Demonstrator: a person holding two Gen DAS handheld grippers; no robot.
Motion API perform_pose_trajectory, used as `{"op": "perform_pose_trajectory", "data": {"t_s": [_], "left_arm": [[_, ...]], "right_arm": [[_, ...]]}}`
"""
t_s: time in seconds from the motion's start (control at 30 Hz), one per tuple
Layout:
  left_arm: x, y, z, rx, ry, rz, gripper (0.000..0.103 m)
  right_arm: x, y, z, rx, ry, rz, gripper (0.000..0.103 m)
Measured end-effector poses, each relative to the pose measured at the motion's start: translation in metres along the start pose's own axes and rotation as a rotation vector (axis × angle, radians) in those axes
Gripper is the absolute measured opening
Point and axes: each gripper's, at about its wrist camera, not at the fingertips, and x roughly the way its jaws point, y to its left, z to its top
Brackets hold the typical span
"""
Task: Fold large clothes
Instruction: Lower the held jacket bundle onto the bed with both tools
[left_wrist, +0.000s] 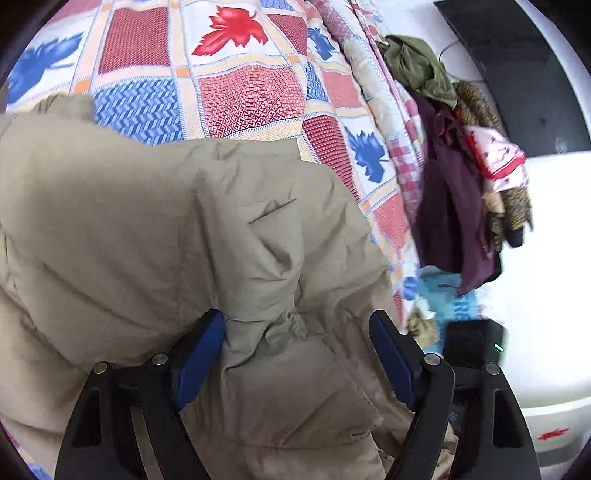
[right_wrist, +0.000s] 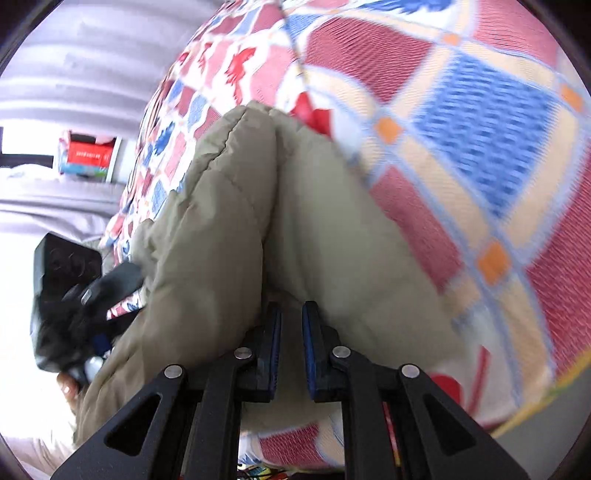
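Here the left gripper (left_wrist: 297, 325) straddles the jacket (left_wrist: 147, 221) wide open; the right gripper (right_wrist: 291, 317), nearly closed, seemingly pinches it.

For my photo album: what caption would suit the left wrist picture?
Open left claw pushed into a puffy khaki jacket on a leaf-patterned quilt, other clothes piled alongside.

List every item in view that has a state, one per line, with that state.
Khaki padded jacket: lying on the bed, partly folded and bunched.
Left gripper: open, jacket fabric between its fingers.
Right gripper: shut on a fold of the jacket.
Patterned bedspread: spread over the bed.
Pile of clothes: heaped unfolded beside the bed.
Black device: green light on.
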Motion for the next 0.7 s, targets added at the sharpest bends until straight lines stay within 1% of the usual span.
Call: {"op": "perform_pose_trajectory", "data": {"t_s": [0.03, 0.07, 0.1, 0.13, 0.17, 0.2, 0.27, 0.3, 0.37, 0.43, 0.47, 0.5, 0.57, 0.63, 0.67, 0.7], "left_arm": [[0.000, 0.000, 0.000, 0.006, 0.003, 0.015, 0.080], [0.002, -0.002, 0.001, 0.011, 0.007, 0.027, 0.080], [-0.001, 0.000, 0.000, 0.014, 0.009, 0.034, 0.080], [0.000, 0.000, 0.001, 0.017, 0.010, 0.042, 0.080], [0.000, 0.000, 0.001, 0.022, 0.011, 0.049, 0.080], [0.000, -0.001, 0.001, 0.028, 0.011, 0.058, 0.080], [0.001, -0.005, 0.001, 0.053, 0.012, 0.081, 0.080], [0.001, -0.006, 0.000, 0.064, 0.012, 0.093, 0.080], [-0.002, -0.011, 0.001, 0.086, 0.004, 0.114, 0.080], [-0.014, -0.016, 0.002, 0.109, -0.032, 0.124, 0.080], [-0.022, -0.017, 0.003, 0.120, -0.061, 0.130, 0.080], [-0.034, -0.018, 0.003, 0.135, -0.100, 0.146, 0.080], [-0.062, -0.012, 0.004, 0.150, -0.193, 0.202, 0.080], [-0.086, 0.002, 0.004, 0.137, -0.261, 0.230, 0.080], [-0.095, 0.011, 0.003, 0.127, -0.289, 0.254, 0.080], [-0.102, 0.022, 0.003, 0.123, -0.312, 0.299, 0.080]], "right_arm": [[-0.006, -0.003, -0.004, 0.006, -0.004, 0.001, 0.019], [-0.013, -0.005, -0.007, 0.009, -0.010, 0.004, 0.034], [-0.025, -0.007, -0.010, 0.012, -0.023, 0.009, 0.060], [-0.037, -0.008, -0.016, 0.013, -0.044, 0.019, 0.070], [-0.049, -0.007, -0.023, 0.013, -0.070, 0.039, 0.077], [-0.061, -0.005, -0.030, 0.010, -0.087, 0.068, 0.077], [-0.070, 0.003, -0.037, -0.002, -0.089, 0.114, 0.079], [-0.072, 0.008, -0.038, -0.009, -0.086, 0.137, 0.082], [-0.068, 0.022, -0.043, -0.033, -0.056, 0.185, 0.083], [-0.053, 0.037, -0.038, -0.072, -0.024, 0.193, 0.083], [-0.043, 0.044, -0.037, -0.091, -0.016, 0.164, 0.083], [-0.032, 0.052, -0.034, -0.114, -0.006, 0.107, 0.083], [-0.018, 0.062, -0.031, -0.145, -0.016, 0.016, 0.081], [-0.013, 0.069, -0.026, -0.181, -0.059, -0.080, 0.038], [-0.010, 0.072, -0.024, -0.214, -0.055, -0.130, 0.019], [-0.011, 0.072, -0.023, -0.231, -0.062, -0.166, 0.016]]}}
